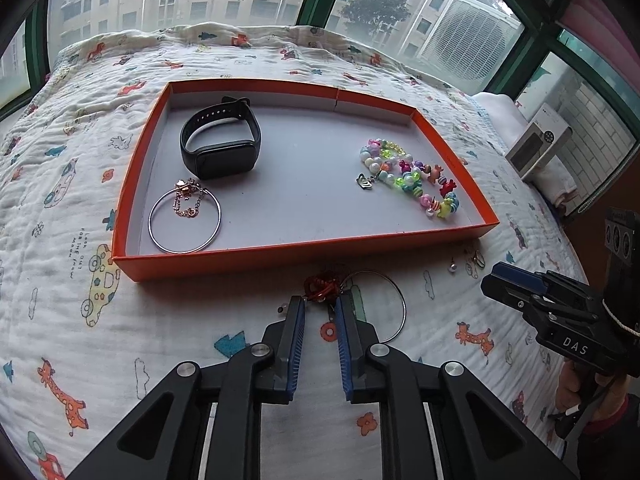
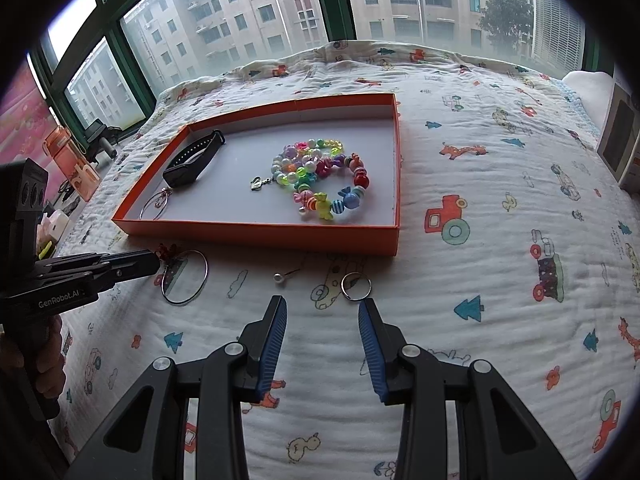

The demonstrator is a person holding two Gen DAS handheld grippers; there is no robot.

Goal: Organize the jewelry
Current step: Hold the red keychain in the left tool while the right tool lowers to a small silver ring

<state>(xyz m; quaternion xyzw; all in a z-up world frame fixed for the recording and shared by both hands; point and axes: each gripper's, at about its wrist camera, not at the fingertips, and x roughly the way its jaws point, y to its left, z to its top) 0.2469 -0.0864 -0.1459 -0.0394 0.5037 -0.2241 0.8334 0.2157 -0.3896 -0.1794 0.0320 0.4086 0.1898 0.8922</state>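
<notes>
Left gripper [image 1: 320, 304], fingers narrowly apart, at a thin silver bangle [image 1: 394, 308] bearing a red charm [image 1: 320, 286]. Right gripper [image 2: 322, 308], fingers wide apart, just short of a small ring [image 2: 355, 281] on the quilt [image 2: 500, 280].

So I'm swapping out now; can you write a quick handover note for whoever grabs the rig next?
Left claw: open, narrow gap, tips at the red-knot bangle on the blanket; nothing gripped.
Right claw: open, empty, just short of the small ring.
Done, in the orange tray: black watch, silver bangle, beaded bracelets.
Left: red-knot bangle, small ring, pearl pin.
</notes>
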